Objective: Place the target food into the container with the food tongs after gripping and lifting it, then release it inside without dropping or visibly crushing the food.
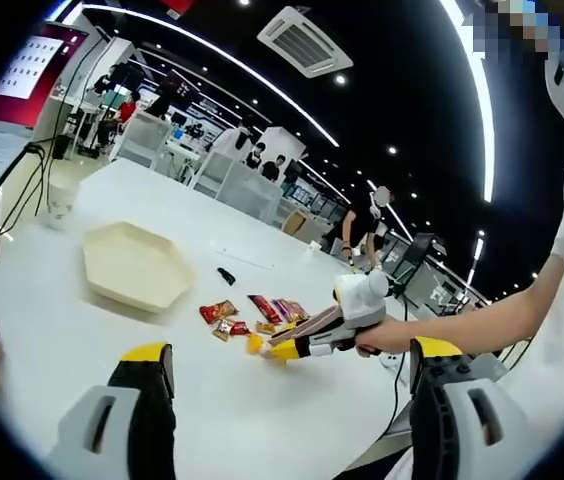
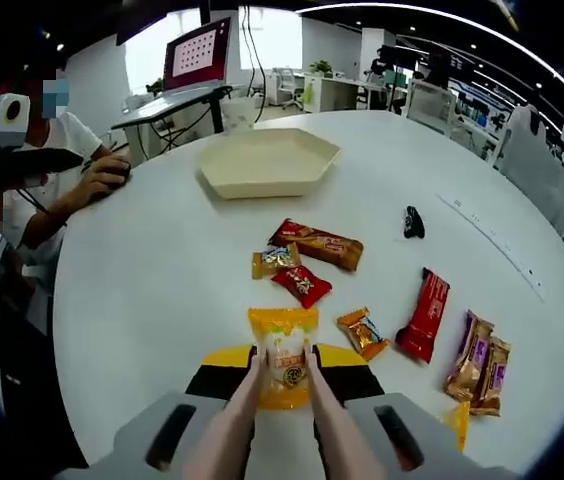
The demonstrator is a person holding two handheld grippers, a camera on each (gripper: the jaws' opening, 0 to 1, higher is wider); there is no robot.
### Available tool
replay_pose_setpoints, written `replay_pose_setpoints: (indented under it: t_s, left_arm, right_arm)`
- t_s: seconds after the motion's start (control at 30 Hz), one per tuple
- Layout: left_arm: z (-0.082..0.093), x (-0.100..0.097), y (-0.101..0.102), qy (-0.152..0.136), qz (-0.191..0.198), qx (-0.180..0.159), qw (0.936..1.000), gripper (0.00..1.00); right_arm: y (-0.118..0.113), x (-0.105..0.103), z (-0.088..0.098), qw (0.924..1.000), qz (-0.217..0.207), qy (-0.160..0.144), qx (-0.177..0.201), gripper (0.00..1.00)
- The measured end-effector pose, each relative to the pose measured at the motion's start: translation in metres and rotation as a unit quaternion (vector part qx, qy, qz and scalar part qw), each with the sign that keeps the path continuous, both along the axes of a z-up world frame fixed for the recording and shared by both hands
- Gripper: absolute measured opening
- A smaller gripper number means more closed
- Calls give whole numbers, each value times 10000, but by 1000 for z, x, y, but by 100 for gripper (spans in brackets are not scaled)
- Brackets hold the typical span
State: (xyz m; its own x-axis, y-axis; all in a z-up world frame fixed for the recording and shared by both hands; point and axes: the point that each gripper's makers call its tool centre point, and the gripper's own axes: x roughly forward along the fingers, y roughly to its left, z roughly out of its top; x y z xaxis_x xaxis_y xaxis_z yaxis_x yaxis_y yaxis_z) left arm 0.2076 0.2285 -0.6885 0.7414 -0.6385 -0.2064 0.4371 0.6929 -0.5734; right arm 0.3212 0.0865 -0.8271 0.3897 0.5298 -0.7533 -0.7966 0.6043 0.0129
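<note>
Right hand-held gripper clenched on food tongs, two pale tong arms pinching one yellow snack packet flat on the white counter; packet near the counter's close edge, well apart from the one cream hexagonal container farther back. Other wrapped snacks scattered between and beside: one long orange-red bar, one small gold packet, one small red packet, one small orange packet, one long red bar, two purple-brown bars side by side; one small black object beyond. Left hand-held gripper released, jaws wide apart above bare counter; right hand-held gripper seen there too, held in a person's hand.
</note>
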Motion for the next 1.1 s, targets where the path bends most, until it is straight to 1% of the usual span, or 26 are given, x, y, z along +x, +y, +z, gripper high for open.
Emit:
replay_pose_setpoints:
  t_s: [0.07,0.1,0.2,0.3,0.4,0.43,0.5,0.57,0.6,0.63,0.7,0.9,0.93,1.1]
  left_arm:
    - [-1,-1,-1,14,-18,-2,10000,98]
    - [-1,-1,-2,26,-48,-6,10000,97]
    - [-3,-2,-3,23,-78,3,10000,97]
    - [-3,-3,-2,34,-83,6,10000,97]
    - [-4,-2,-1,42,-54,-18,10000,96]
    - [-4,-2,-1,45,-47,-25,10000,96]
    - [-5,-2,0,54,-35,-31,10000,95]
    - [-5,-2,0,58,-41,-34,10000,95]
    - [-6,-2,0,57,-42,-35,10000,95]
    - [-6,-2,-1,59,-38,-41,10000,95]
    - [-6,-2,-1,64,-25,-65,10000,96]
    - [-9,-2,1,83,-8,-88,9999,96]
    - [-9,-1,2,75,8,-96,9999,96]
    - [-9,5,6,58,49,-145,9999,97]
  right_arm:
    - [2,-4,1,9995,-92,252,169,18]
    - [1,-4,2,9995,-78,255,182,17]
    - [1,-10,3,9982,-166,487,315,17]
    - [-2,-14,4,9981,-193,505,306,18]
    - [1,-18,11,9971,-276,534,477,18]
    - [1,-17,13,9971,-297,488,500,18]
    - [3,-18,19,9962,-391,494,606,19]
    - [5,-18,24,9938,-558,583,763,19]
    - [6,-19,25,9919,-652,694,839,20]
    - [7,-20,27,9889,-784,808,966,20]
    - [8,-20,29,9848,-939,889,1161,20]
    - [5,-18,36,9797,-1147,883,1384,20]
    - [5,-18,39,9769,-1227,927,1484,20]
    - [2,-13,49,9737,-1391,808,1615,21]
